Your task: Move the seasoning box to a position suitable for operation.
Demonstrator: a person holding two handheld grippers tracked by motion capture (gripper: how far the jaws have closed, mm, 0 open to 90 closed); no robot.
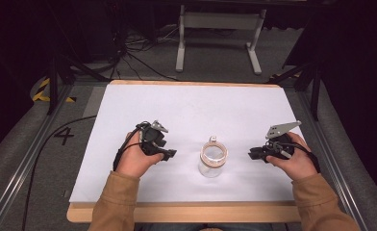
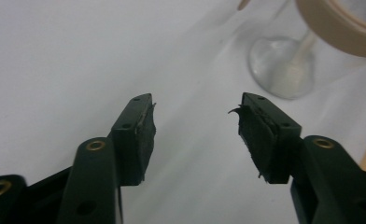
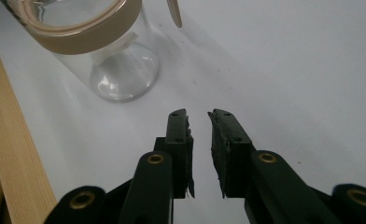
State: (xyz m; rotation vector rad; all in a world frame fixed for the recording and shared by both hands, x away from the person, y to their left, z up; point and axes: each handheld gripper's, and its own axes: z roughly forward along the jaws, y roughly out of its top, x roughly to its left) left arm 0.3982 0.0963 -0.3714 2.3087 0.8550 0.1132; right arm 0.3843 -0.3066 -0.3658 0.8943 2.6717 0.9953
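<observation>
Jar: a clear glass jar with a tan band around its open rim (image 1: 213,159) stands upright on the white table cover (image 1: 191,110), near the front edge and roughly midway between the two hands — a spot either tool can reach.
Tab: a small pale tag (image 1: 213,139) sits just at the far side of the rim; what it is cannot be told.
Left gripper: the black two-jaw gripper in the left hand (image 1: 169,154) rests low on the cover, left of the jar and apart from it, jaws pointing right toward it. In the left gripper view its jaws stand wide, released, nothing between the pads.
Right gripper: the black two-jaw gripper in the right hand (image 1: 251,154) mirrors it from the right, also clear of the glass. In the right gripper view the jaws are only narrowly parted, a slim gap between them, holding nothing.
Why so: both tools flank the jar at like height — probably a ready pose before either touches it.
Table edge: the bare wooden border (image 1: 186,211) runs along the near side.
</observation>
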